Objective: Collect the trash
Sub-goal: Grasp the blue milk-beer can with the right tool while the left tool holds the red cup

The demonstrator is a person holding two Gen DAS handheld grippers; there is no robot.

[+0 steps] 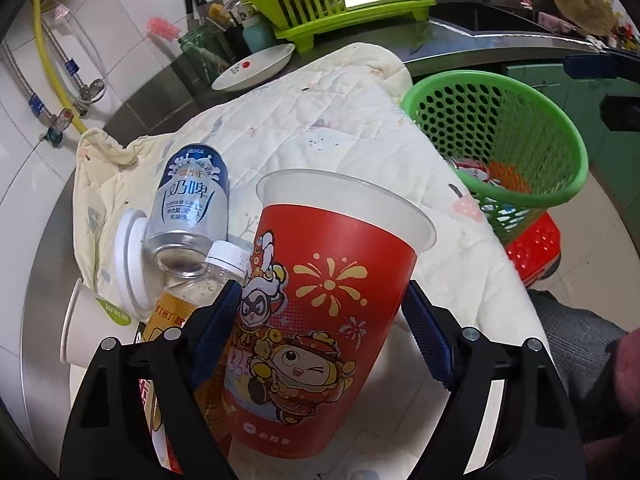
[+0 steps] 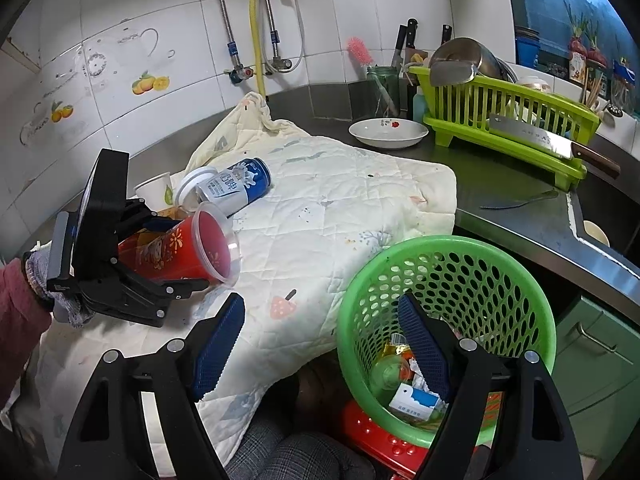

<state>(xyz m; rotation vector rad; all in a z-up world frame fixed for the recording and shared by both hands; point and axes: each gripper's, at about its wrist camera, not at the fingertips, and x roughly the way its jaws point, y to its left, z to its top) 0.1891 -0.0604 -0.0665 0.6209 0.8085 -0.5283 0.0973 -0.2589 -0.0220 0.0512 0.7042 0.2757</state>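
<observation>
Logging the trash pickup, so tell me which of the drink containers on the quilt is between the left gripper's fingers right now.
The red cartoon-printed cup; the left gripper straddles it, unlike the blue-and-white can.

Home kitchen, dish rack [image 2: 508,120], knives [image 2: 404,42], wall tiles [image 2: 120,60]

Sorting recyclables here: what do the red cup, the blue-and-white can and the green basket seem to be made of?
Red cup: likely plastic, its frosted rim lets light through, with a glossy printed wrap.
Blue-and-white can: looks like aluminium, given its bare, shiny metal end.
Green basket: moulded plastic, judging by its uniform perforated wall and smooth sheen.
</observation>
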